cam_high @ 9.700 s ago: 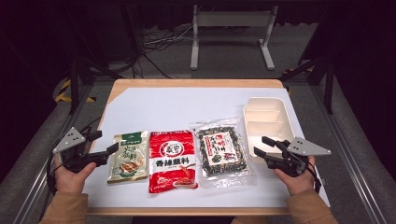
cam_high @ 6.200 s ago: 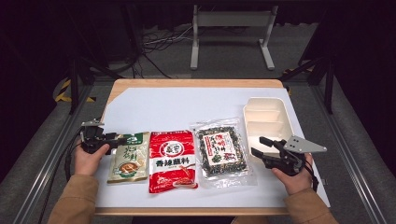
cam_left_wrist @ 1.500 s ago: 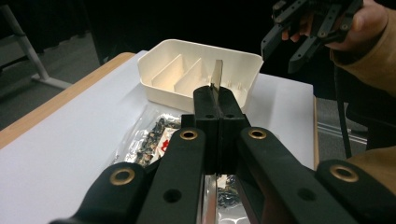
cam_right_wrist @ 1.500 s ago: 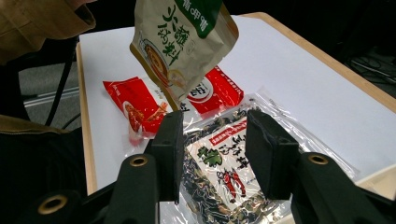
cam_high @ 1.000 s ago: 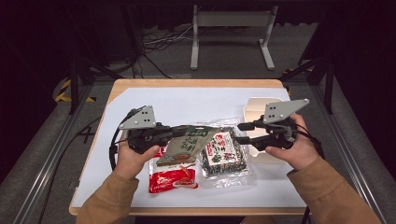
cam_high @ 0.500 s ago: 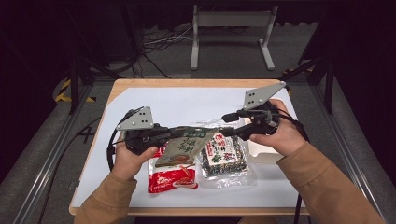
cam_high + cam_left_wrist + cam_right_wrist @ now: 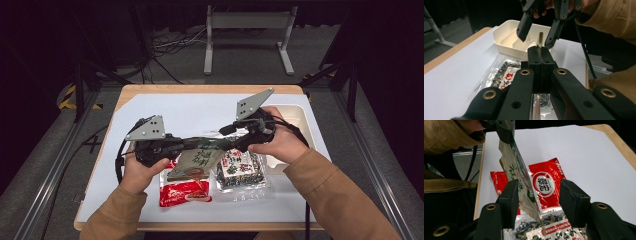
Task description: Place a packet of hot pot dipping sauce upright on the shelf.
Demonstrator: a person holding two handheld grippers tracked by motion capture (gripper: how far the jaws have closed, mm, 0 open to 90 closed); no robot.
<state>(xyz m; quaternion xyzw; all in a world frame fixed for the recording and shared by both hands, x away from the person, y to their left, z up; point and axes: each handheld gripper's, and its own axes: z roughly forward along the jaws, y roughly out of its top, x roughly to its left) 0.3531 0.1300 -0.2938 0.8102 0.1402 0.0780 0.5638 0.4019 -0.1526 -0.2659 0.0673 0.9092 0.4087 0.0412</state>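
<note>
A green-and-beige food packet [image 7: 197, 157] hangs tilted above the table, and my left gripper [image 7: 192, 144] is shut on its left edge. In the left gripper view the jaws [image 7: 538, 53] pinch the packet [image 7: 540, 40], seen edge-on. My right gripper [image 7: 225, 131] is open at the packet's far top edge. Its jaws [image 7: 539, 192] stand on either side of the packet [image 7: 516, 175] without closing on it. A red packet [image 7: 184, 192] lies flat underneath.
A clear packet of dark dried food [image 7: 240, 167] lies right of the red one. Past it, at the table's right edge, stands a white divided tray [image 7: 295, 117]. White paper [image 7: 165, 110] covers the tabletop.
My right gripper has moved left from over the tray, and its open jaws now straddle the raised packet. The left gripper keeps the packet lifted in about the same place.
</note>
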